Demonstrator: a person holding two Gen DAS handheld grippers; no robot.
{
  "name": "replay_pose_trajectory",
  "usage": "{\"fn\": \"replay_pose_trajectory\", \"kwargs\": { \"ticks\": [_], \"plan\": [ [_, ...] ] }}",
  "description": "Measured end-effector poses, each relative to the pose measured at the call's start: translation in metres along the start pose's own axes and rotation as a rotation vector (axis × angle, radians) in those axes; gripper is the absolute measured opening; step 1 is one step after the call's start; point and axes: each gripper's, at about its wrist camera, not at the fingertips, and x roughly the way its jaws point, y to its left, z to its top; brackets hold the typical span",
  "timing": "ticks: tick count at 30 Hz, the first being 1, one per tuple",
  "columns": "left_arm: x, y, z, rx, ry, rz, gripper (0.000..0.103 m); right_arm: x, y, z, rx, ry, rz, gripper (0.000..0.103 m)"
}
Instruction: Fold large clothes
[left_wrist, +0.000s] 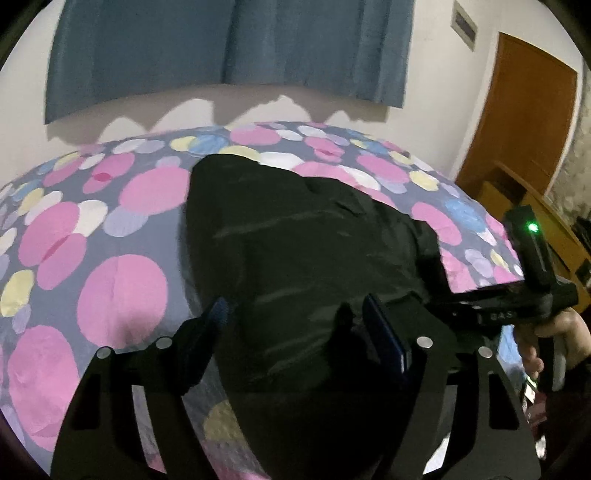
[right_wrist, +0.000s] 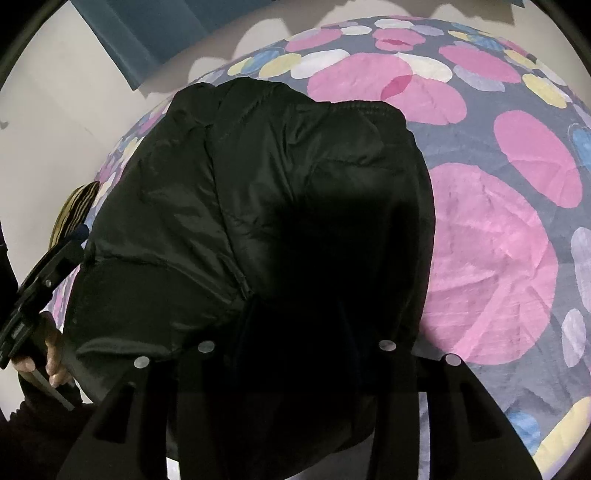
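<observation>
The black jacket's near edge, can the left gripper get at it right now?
Probably yes: the left gripper is open right over the black jacket, with nothing between.

Jacket on bed, both tongs at its near edge.

Jacket (left_wrist: 295, 240) lies on the bed (left_wrist: 122, 284), running from the near edge toward the far wall; bedcover shows on both sides of it. Left tongs (left_wrist: 295, 325) sit over the jacket's near end, fingers (left_wrist: 384, 332) spread, cloth between them. Right tongs (right_wrist: 295, 350) are at the jacket's (right_wrist: 258, 184) near hem, tips lost against the cloth. From the left wrist view, the right hand (left_wrist: 546, 343) and its tool lie right of the jacket, at the bed's right edge. Curtain (left_wrist: 229, 48) hangs on the wall behind the bed; door (left_wrist: 528, 118) stands to the far right, with a wooden unit (left_wrist: 517, 195) before it beside the bed.
</observation>
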Motion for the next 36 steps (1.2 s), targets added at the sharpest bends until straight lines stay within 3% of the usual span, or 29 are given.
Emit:
{"fn": "replay_pose_trajectory", "kwargs": {
  "ticks": [2, 4, 7, 10, 20, 26, 32, 36],
  "plan": [
    [0.013, -0.002, -0.003, 0.021, 0.067, -0.037, 0.075, 0.002, 0.0, 0.0, 0.003, 0.003, 0.004, 0.043],
    [0.021, -0.006, -0.005, 0.084, 0.074, -0.006, 0.077, 0.004, -0.001, 0.001, 0.003, 0.005, 0.005, 0.044],
    [0.027, 0.0, -0.003, 0.054, 0.101, -0.041, 0.077, 0.008, 0.001, 0.002, -0.001, 0.012, -0.002, 0.044],
    [0.038, 0.002, -0.003, 0.085, 0.13, -0.057, 0.078, 0.016, 0.004, 0.003, -0.001, 0.019, -0.019, 0.045],
    [0.042, 0.002, -0.006, 0.082, 0.127, -0.046, 0.078, 0.016, 0.008, 0.008, 0.007, -0.019, -0.032, 0.047],
    [0.04, 0.004, -0.006, 0.064, 0.122, -0.053, 0.078, -0.014, 0.014, 0.01, -0.005, -0.045, -0.056, 0.047],
    [0.039, 0.002, -0.004, 0.067, 0.12, -0.055, 0.078, -0.043, 0.013, 0.044, 0.007, -0.144, -0.018, 0.048],
    [0.039, 0.001, -0.003, 0.068, 0.122, -0.052, 0.078, -0.021, 0.005, 0.077, 0.016, -0.116, -0.011, 0.048]
  ]
}}
